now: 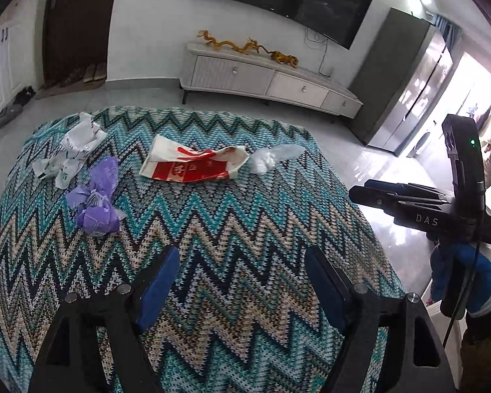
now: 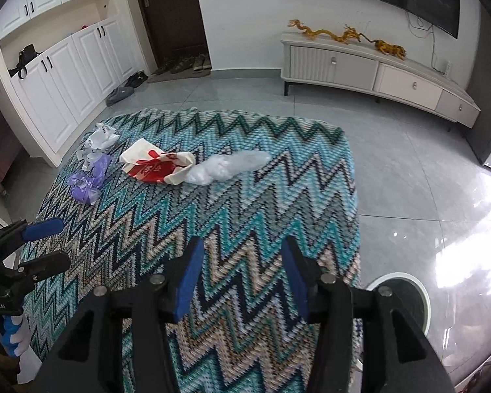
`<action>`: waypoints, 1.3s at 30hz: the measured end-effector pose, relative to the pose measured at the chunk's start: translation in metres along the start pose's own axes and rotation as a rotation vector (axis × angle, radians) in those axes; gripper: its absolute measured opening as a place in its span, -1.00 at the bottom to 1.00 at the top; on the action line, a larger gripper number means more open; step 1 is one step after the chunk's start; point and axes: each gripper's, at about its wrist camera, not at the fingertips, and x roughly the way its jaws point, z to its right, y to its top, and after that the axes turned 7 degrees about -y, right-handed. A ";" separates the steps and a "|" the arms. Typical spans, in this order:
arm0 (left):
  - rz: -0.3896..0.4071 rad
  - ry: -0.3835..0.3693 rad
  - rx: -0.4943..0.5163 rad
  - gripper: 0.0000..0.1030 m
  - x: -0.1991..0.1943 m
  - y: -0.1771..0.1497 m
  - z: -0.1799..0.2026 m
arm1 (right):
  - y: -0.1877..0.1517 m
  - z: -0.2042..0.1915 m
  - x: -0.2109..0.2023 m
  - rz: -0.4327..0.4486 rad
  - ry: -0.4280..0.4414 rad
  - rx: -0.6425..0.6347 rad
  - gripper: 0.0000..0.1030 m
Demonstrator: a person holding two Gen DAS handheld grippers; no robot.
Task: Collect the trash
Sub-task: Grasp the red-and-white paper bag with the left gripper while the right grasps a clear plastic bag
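Knit cloth (image 1: pixel 232 229): bears four trash pieces, no bin.
Red bag (image 1: pixel 193 163): crumpled; contents hidden.
Left gripper (image 1: pixel 239 281): jaws wide, empty.
Right gripper (image 2: pixel 240 278): jaws wide, empty.

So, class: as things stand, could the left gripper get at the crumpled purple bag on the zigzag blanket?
Probably yes. The left gripper is open and empty, and only bare zigzag blanket lies between it and the purple bag, ahead to its left. The white printed bag sits just beyond, not in the way.
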 end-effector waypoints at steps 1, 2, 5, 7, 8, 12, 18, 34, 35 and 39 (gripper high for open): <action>-0.005 0.000 -0.024 0.50 0.004 0.002 -0.007 | 0.003 -0.005 0.006 -0.009 0.010 -0.005 -0.06; -0.009 -0.004 -0.049 0.50 0.007 0.003 -0.012 | 0.006 -0.010 0.013 -0.017 0.022 -0.009 -0.06; -0.017 -0.031 -0.149 0.54 0.019 0.012 -0.030 | 0.016 -0.020 0.033 -0.036 0.045 -0.003 -0.05; -0.017 -0.053 -0.239 0.62 0.030 0.021 -0.043 | 0.023 -0.021 0.046 -0.048 0.064 0.017 -0.05; -0.018 -0.059 -0.281 0.63 0.035 0.025 -0.049 | 0.027 -0.021 0.052 -0.052 0.070 0.027 -0.05; -0.019 -0.053 -0.427 0.68 0.061 0.047 -0.067 | 0.045 -0.014 0.078 -0.075 0.056 0.068 -0.04; -0.040 -0.044 -0.623 0.69 0.102 0.068 -0.084 | 0.060 -0.001 0.107 -0.100 0.102 0.145 0.11; -0.053 0.029 -0.793 0.57 0.178 0.101 -0.080 | 0.066 0.000 0.140 -0.071 0.182 0.172 0.10; -0.056 0.038 -0.782 0.49 0.181 0.104 -0.079 | 0.066 -0.001 0.140 -0.066 0.182 0.166 0.10; -0.056 0.076 -0.719 0.02 0.191 0.114 -0.074 | 0.063 -0.002 0.141 -0.049 0.204 0.164 -0.18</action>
